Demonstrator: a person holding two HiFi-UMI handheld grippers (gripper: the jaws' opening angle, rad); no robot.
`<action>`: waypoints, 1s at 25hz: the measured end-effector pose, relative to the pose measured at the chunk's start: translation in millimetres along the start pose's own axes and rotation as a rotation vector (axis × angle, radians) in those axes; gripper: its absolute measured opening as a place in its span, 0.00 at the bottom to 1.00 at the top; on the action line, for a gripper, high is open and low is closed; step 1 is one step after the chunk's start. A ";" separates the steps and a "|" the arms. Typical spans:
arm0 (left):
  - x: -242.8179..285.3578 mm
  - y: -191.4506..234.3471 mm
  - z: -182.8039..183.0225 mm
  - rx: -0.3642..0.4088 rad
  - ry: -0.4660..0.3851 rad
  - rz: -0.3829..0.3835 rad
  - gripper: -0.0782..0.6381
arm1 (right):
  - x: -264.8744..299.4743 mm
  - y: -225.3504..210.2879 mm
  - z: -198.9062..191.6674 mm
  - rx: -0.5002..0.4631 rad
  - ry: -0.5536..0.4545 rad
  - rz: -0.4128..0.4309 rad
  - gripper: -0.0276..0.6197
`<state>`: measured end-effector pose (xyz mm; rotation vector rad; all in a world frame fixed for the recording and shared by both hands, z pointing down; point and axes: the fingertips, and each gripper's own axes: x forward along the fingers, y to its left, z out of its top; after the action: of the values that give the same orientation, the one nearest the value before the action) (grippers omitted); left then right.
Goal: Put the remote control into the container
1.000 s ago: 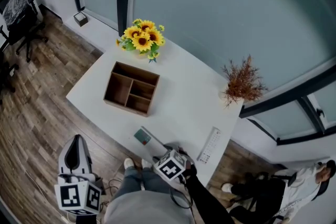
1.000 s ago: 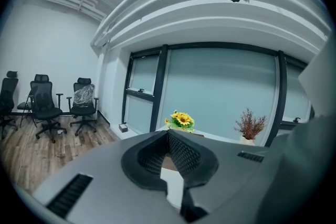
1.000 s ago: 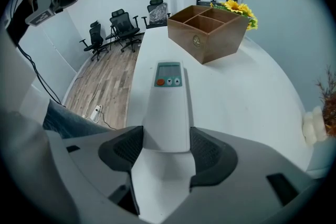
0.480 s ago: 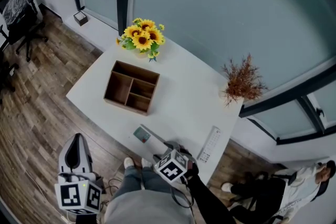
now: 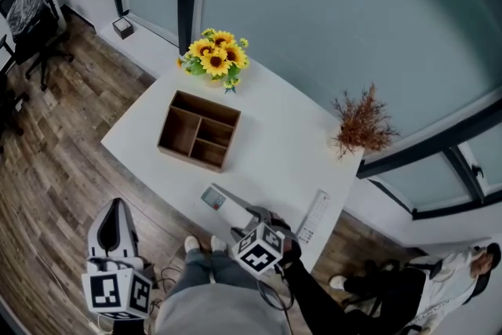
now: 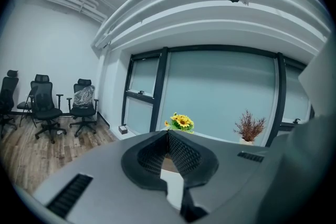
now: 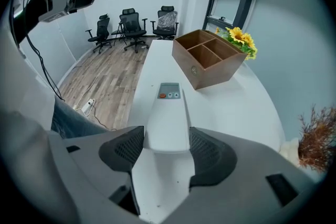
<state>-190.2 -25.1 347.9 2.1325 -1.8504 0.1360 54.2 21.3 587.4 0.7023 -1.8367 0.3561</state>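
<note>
- Since the right gripper (image 7: 167, 136) already clamps the near end of the white remote control (image 7: 169, 113), with a pad pressed on each long side, the step in hand is judged to be the carry to the wooden container (image 7: 218, 73).
- The remote control sits over the near edge of the white table (image 7: 236, 107), its display end pointing far, well apart from the container, which stands far and left.
- A good carry keeps the grip firm, because the long free end could swing or slip.
- Lifting the display end clear of the container's near wall, then lowering it into the long compartment, looks the safest course; the shorter ones may not take its length.
- The left gripper (image 6: 168, 136) hangs off the table at near left, jaws together on nothing, and is not needed.
- Counted: two remote controls, the held one and a second remote control (image 5: 313, 216) lying at the table's near right; one container, seemingly with three compartments; one sunflower bunch (image 5: 216, 59); one dried plant (image 5: 362, 121); two grippers.
</note>
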 end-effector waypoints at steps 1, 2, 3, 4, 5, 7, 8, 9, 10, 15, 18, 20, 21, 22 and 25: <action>-0.7 0.2 -0.1 0.000 0.000 0.001 0.12 | -1.3 -1.2 1.0 -0.012 0.002 -0.006 0.47; -1.3 0.2 -0.2 0.000 0.000 0.001 0.12 | -2.6 -2.3 1.4 -0.023 0.006 -0.012 0.47; -1.7 0.0 -0.2 0.001 -0.001 0.001 0.12 | -3.7 -3.3 1.5 -0.035 0.012 -0.018 0.47; -1.9 -0.3 0.0 0.001 -0.002 0.001 0.12 | -4.6 -4.3 1.2 -0.049 0.018 -0.024 0.47; -2.2 -0.5 0.3 0.001 -0.003 0.000 0.12 | -5.4 -5.2 0.9 -0.065 0.025 -0.031 0.47; -2.9 -0.6 1.3 0.001 -0.006 0.000 0.12 | -7.7 -7.1 0.5 -0.110 0.042 -0.053 0.47; -3.3 -0.5 1.7 0.001 -0.008 -0.001 0.12 | -9.5 -8.4 0.6 -0.137 0.051 -0.068 0.47; -3.7 -0.3 2.1 0.000 -0.010 -0.002 0.12 | -11.3 -9.9 0.9 -0.166 0.060 -0.085 0.47; -3.9 -0.1 2.3 -0.001 -0.012 -0.003 0.12 | -13.1 -11.3 1.5 -0.195 0.069 -0.101 0.47; -4.2 -0.3 3.4 -0.007 -0.017 -0.006 0.12 | -22.5 -17.0 8.0 -0.283 0.086 -0.144 0.47; -3.5 0.5 4.4 -0.009 -0.020 -0.005 0.12 | -27.0 -20.2 13.7 -0.328 0.088 -0.162 0.47; -3.7 1.2 5.5 -0.011 -0.022 -0.005 0.12 | -31.2 -21.6 17.9 -0.364 0.090 -0.174 0.47; -3.9 1.5 6.0 -0.012 -0.024 -0.005 0.12 | -33.3 -22.3 19.6 -0.381 0.093 -0.177 0.47; -4.1 1.8 6.4 -0.012 -0.025 -0.005 0.12 | -35.2 -23.0 20.8 -0.397 0.098 -0.180 0.47; -4.3 2.0 6.4 -0.015 -0.028 -0.007 0.12 | -39.8 -27.8 24.0 -0.449 0.119 -0.193 0.47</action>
<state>-193.7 -23.1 341.0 2.1414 -1.8536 0.0903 63.0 -1.9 539.3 0.5249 -1.6400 -0.1386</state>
